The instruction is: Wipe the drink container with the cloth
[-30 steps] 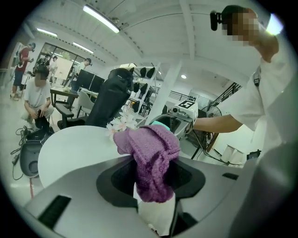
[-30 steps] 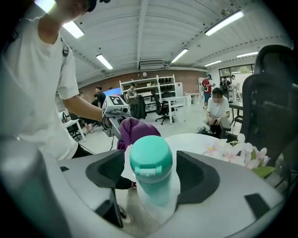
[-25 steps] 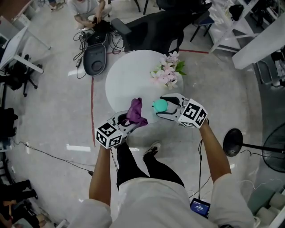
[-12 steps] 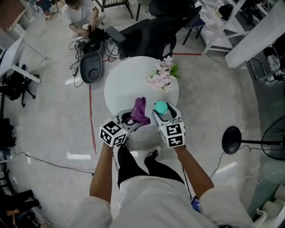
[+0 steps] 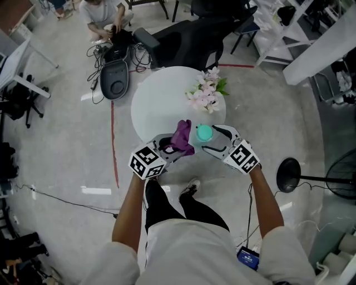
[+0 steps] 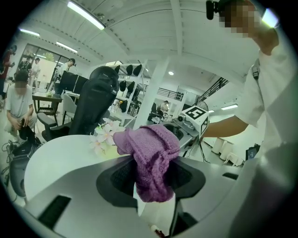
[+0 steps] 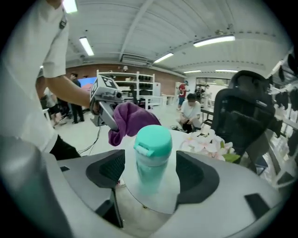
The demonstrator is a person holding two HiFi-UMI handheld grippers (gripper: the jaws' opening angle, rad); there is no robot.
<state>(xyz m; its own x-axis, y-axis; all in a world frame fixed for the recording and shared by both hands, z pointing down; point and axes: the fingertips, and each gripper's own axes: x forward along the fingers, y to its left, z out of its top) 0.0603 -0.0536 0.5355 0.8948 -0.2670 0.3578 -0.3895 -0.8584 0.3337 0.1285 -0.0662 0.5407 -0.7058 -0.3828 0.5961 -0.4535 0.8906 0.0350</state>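
A clear drink container with a teal lid (image 5: 204, 132) (image 7: 151, 158) stands upright near the front edge of the round white table (image 5: 158, 94). My right gripper (image 5: 209, 139) (image 7: 151, 169) has its jaws either side of the container; they are opening, and a gap shows on each side. My left gripper (image 5: 175, 146) (image 6: 151, 179) is shut on a bunched purple cloth (image 5: 182, 136) (image 6: 151, 158). The cloth hangs just left of the container, close to its lid, and shows in the right gripper view (image 7: 130, 118).
Pink-and-white flowers (image 5: 207, 92) stand at the table's far right. A black office chair (image 5: 189, 33) is behind the table, and a person (image 5: 103, 14) sits on the floor at the back left. A black round stand base (image 5: 289, 178) is on the floor to my right.
The right gripper has swung from below the container to its right side, and its jaws stand wider. The left gripper and cloth have moved closer to the container.
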